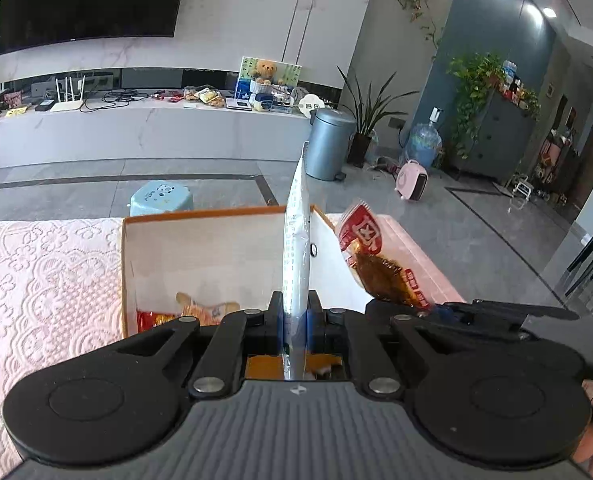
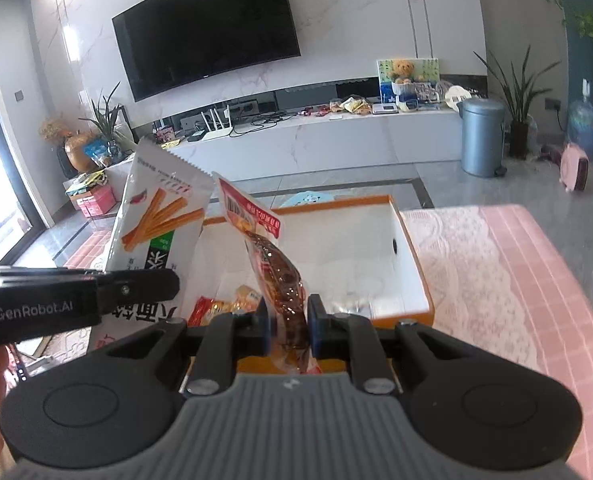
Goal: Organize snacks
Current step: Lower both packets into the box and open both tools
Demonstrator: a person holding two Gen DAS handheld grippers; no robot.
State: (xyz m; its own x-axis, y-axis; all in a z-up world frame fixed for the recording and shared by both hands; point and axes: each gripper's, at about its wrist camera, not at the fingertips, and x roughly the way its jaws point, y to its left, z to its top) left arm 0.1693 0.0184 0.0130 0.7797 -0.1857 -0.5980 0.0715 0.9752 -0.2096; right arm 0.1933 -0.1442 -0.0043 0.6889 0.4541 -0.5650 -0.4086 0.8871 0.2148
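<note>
My left gripper (image 1: 295,312) is shut on a white snack bag (image 1: 296,248), seen edge-on and upright over the orange-rimmed white box (image 1: 200,252). The same bag, printed with orange sticks, shows in the right wrist view (image 2: 156,220), with the left gripper (image 2: 144,286) at its base. My right gripper (image 2: 288,320) is shut on a red packet of brown meat snack (image 2: 274,272), held above the box (image 2: 412,264). That packet also shows in the left wrist view (image 1: 376,264). A few small snack packets (image 1: 184,314) lie in the box's near corner.
The box stands on a pink lace-covered table (image 1: 44,280). Beyond are a blue stool (image 1: 160,198), a grey bin (image 1: 330,142), a pink heater (image 1: 412,178) and a white TV counter (image 1: 136,120) with clutter.
</note>
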